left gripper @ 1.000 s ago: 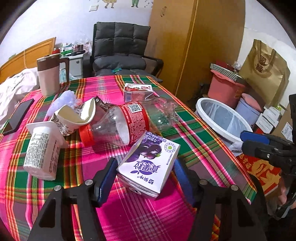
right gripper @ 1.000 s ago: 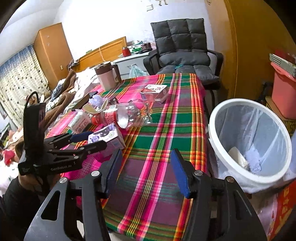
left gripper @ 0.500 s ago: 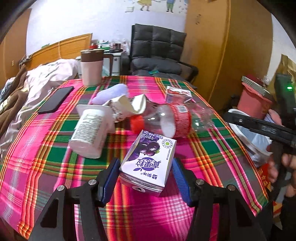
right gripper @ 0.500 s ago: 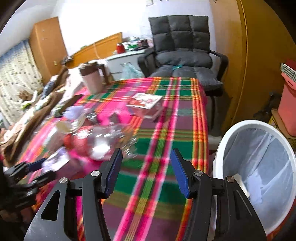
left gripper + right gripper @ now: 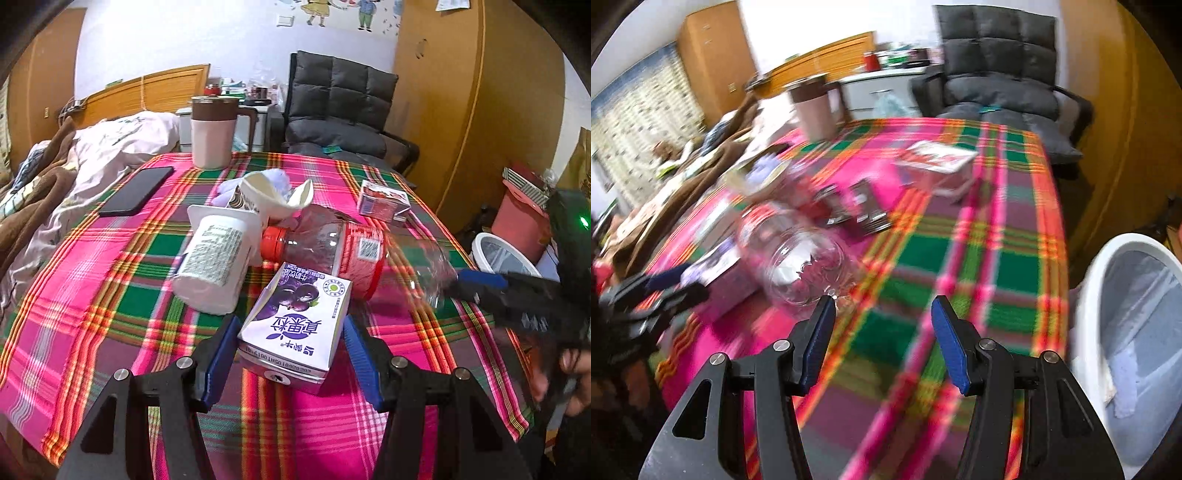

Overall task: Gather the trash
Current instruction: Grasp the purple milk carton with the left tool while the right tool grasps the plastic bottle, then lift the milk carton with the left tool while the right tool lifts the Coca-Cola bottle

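Observation:
A purple juice carton [image 5: 299, 314] lies on the plaid tablecloth [image 5: 110, 295], and my left gripper [image 5: 290, 325] is shut on its two sides. Behind it lie a clear plastic bottle [image 5: 332, 251] with a red cap, a white yogurt cup [image 5: 214, 258], a crushed paper cup [image 5: 269, 195] and a small red carton [image 5: 382, 201]. My right gripper [image 5: 882, 306] stands open over the cloth with nothing between its fingers. The bottle's base [image 5: 801, 266] is just left of its left fingertip. The white trash bin [image 5: 1108, 295] is at the right, off the table.
A pink mug [image 5: 212, 129] with a brown lid and a black phone [image 5: 138, 190] sit at the table's far left. A grey chair [image 5: 340, 110] stands behind the table, a bed with blankets at the left. Pink buckets and boxes crowd the floor beside the bin.
My left gripper's jaws narrowed onto the purple carton while that hand swung round. My right gripper moved left from the bin side to the bottle's base.

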### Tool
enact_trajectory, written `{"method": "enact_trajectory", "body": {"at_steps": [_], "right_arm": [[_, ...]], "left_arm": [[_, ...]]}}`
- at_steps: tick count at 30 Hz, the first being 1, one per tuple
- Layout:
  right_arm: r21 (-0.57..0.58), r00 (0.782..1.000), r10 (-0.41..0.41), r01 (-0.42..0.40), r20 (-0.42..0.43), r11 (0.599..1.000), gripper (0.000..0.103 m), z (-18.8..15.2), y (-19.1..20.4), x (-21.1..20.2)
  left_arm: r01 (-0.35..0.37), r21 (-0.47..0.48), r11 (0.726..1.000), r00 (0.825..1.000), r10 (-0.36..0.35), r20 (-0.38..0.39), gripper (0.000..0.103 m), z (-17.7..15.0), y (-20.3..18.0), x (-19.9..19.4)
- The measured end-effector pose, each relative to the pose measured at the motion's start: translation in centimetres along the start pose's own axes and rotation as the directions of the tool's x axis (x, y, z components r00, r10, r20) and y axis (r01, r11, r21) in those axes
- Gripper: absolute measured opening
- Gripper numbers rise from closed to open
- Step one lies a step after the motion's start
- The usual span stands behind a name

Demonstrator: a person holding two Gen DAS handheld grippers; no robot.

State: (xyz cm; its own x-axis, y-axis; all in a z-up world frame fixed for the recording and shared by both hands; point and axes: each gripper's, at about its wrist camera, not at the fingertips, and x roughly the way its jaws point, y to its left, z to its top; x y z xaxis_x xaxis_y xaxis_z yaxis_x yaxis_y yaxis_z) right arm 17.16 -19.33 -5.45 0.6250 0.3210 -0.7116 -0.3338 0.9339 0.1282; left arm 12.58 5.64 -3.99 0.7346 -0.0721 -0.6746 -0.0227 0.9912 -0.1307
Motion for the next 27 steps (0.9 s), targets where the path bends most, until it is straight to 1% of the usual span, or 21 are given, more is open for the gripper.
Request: {"method": "enact_trajectory", "body": {"at_steps": [5,6,7,9,15,19,23,27], "right_arm": [[-0.121,0.997,0.079,-0.079,-0.002,0.99,0.056,-0.9,3.0,-1.1],[-0.132,0.996,0.088,-0.086,0.003,0.987,0.057,-0.8,3.2,-1.2],[-0.143,0.995,0.095,-0.093,0.01,0.985,0.06,-0.8,3.4,-1.4],[-0.146,0.994,0.107,-0.103,0.023,0.984,0.064,-0.2,3.6,-1.5],[-0.126,0.989,0.144,-0.139,0.031,0.982,0.064,1.5,4.9,-0.6],[-0.158,0.993,0.116,-0.112,0.015,0.981,0.064,2.2,6.3,0.4],[-0.172,0.995,0.093,-0.098,-0.04,0.98,0.064,2.4,6.9,2.0],[-0.158,0.994,0.07,-0.083,-0.083,0.984,0.064,2.2,6.9,2.4]], "left_arm": [[-0.024,-0.025,0.999,1.0,0.024,0.002,0.058,-0.9,1.1,-1.2],[-0.027,-0.03,0.999,1.0,0.028,0.001,0.058,-1.0,1.3,-1.3],[-0.032,-0.037,0.999,0.999,0.032,0.001,0.058,-1.2,1.6,-1.5],[-0.036,-0.047,0.998,0.999,0.036,0.0,0.058,-1.6,2.1,-1.8],[-0.038,-0.066,0.997,0.999,0.039,0.001,0.058,-2.0,2.7,-2.2],[-0.037,-0.069,0.997,0.999,0.038,0.005,0.058,-2.2,3.2,-2.2],[-0.034,-0.066,0.997,0.999,0.034,0.005,0.058,-2.3,3.2,-2.3],[-0.03,-0.053,0.998,1.0,0.03,0.0,0.059,-2.1,3.2,-2.2]]}}
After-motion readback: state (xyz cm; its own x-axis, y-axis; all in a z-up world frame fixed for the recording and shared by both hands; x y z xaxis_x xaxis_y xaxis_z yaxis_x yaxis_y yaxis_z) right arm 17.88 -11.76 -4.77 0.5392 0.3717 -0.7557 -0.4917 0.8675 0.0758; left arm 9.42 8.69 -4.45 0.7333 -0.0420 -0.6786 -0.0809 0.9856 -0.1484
